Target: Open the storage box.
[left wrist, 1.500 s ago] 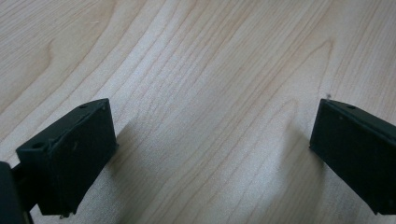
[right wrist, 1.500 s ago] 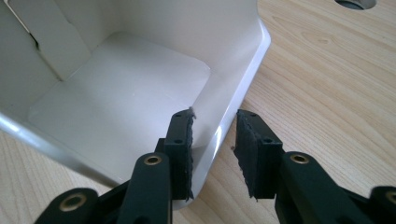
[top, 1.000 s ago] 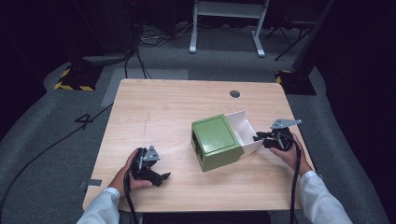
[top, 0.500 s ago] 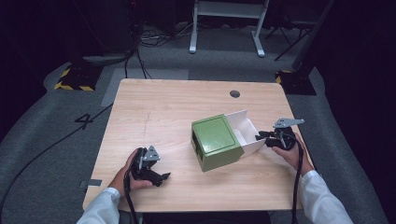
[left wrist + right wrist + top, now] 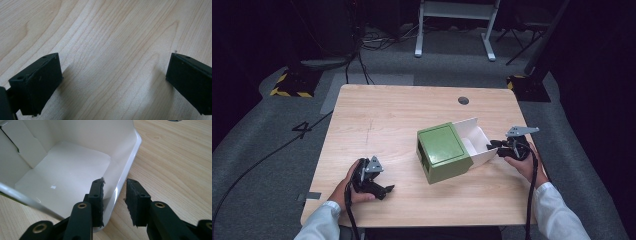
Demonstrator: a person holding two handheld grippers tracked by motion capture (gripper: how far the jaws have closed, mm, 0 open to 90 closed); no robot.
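A green box [image 5: 443,145] lies right of the table's middle. Its white inner tray [image 5: 472,132] sticks out toward the right and holds nothing that I can see. My right gripper [image 5: 493,146] is at the tray's outer end wall [image 5: 120,182]. Its jaws straddle that wall, one inside the tray [image 5: 75,157] and one outside, with a narrow gap still between them [image 5: 115,185]. My left gripper [image 5: 384,190] rests low over the table near the front left. In the left gripper view its jaws stand wide apart over bare wood [image 5: 112,67].
The wooden table [image 5: 387,115] has a round cable hole [image 5: 463,100] at the back right. A cable trails from each gripper off the front edge. The floor beyond is dark, with a metal stand [image 5: 454,30] and cables.
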